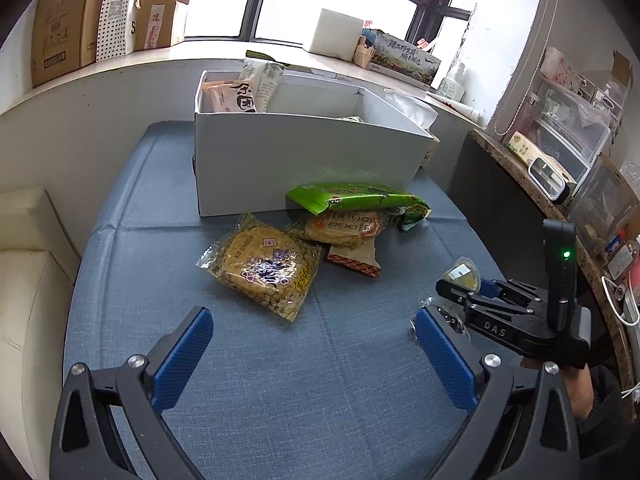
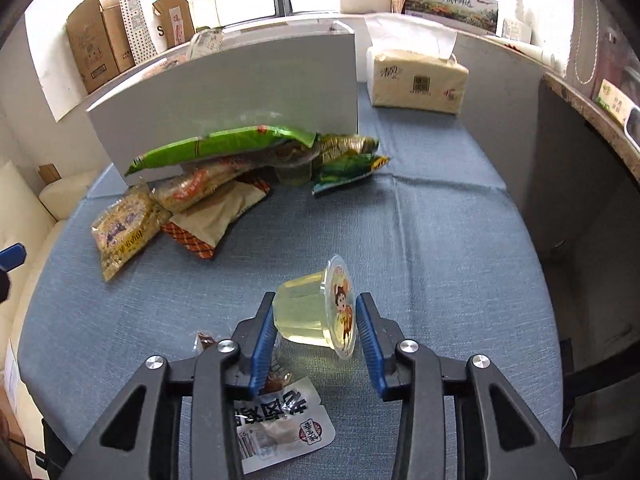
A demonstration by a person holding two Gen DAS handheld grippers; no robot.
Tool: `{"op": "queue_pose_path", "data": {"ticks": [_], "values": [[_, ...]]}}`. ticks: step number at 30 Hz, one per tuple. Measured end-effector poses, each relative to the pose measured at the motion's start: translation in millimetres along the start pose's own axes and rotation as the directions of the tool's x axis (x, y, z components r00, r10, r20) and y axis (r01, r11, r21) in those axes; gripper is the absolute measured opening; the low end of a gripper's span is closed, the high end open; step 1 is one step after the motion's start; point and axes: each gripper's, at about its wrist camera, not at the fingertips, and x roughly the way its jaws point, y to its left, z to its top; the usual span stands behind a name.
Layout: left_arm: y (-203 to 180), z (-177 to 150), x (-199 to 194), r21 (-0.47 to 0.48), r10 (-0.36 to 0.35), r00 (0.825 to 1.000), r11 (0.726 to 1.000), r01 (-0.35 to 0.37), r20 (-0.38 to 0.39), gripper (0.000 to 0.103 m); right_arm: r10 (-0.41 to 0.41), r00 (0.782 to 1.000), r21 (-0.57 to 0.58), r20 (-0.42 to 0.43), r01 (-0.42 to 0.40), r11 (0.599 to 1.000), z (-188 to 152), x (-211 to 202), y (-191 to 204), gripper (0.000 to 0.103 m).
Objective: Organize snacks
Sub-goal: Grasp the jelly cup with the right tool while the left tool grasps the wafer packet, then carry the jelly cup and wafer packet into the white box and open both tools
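A white box (image 1: pixel 304 160) stands on the blue cloth table (image 1: pixel 280 360) with some snack packs inside. In front of it lie a green bag (image 1: pixel 356 196), a yellow corn pack (image 1: pixel 264 268) and an orange-labelled pack (image 1: pixel 344 228). My right gripper (image 2: pixel 316 328) is shut on a yellow jelly cup (image 2: pixel 316 312), held on its side just above the cloth; it also shows in the left wrist view (image 1: pixel 462 274). A clear snack packet (image 2: pixel 280 428) lies under it. My left gripper (image 1: pixel 316 332) is open and empty over bare cloth.
A tissue pack (image 2: pixel 416 76) sits to the right of the box. A counter (image 1: pixel 560 208) with containers runs along the right. Cardboard boxes (image 1: pixel 64 28) stand on the windowsill. A cream sofa (image 1: pixel 24 280) is at the left.
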Motion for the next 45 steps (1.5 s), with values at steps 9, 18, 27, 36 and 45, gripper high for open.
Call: {"op": "queue_pose_path", "data": {"ticks": [9, 18, 27, 36, 45], "values": [[2.9, 10.9, 37.8, 0.068, 0.028, 0.998, 0.997, -0.025, -0.05, 0.103, 0.014, 0.992, -0.035, 0.124, -0.01, 0.999, 15.7, -46.9, 1.7, 0.043], [7.5, 28.5, 98.4, 0.226, 0.089, 0.985, 0.973, -0.054, -0.148, 0.103, 0.078, 0.981, -0.059, 0.176, -0.068, 0.996, 15.7, -84.1, 12.6, 0.043], [20.0, 34.6, 124.6, 0.266, 0.122, 0.974, 0.961, -0.069, -0.19, 0.082, 0.1, 0.982, -0.057, 0.159, -0.092, 0.994, 7.5, -84.5, 13.3, 0.043], [36.7, 34.8, 99.0, 0.212, 0.072, 0.981, 0.977, -0.033, -0.178, 0.034, 0.106, 0.983, -0.067, 0.151, -0.097, 0.993, 3.8, -82.2, 18.0, 0.043], [28.1, 30.5, 40.2, 0.178, 0.004, 0.995, 0.984, 0.013, -0.095, 0.019, 0.113, 0.984, -0.082, 0.138, -0.102, 0.991, 0.5, -78.2, 23.9, 0.043]]}}
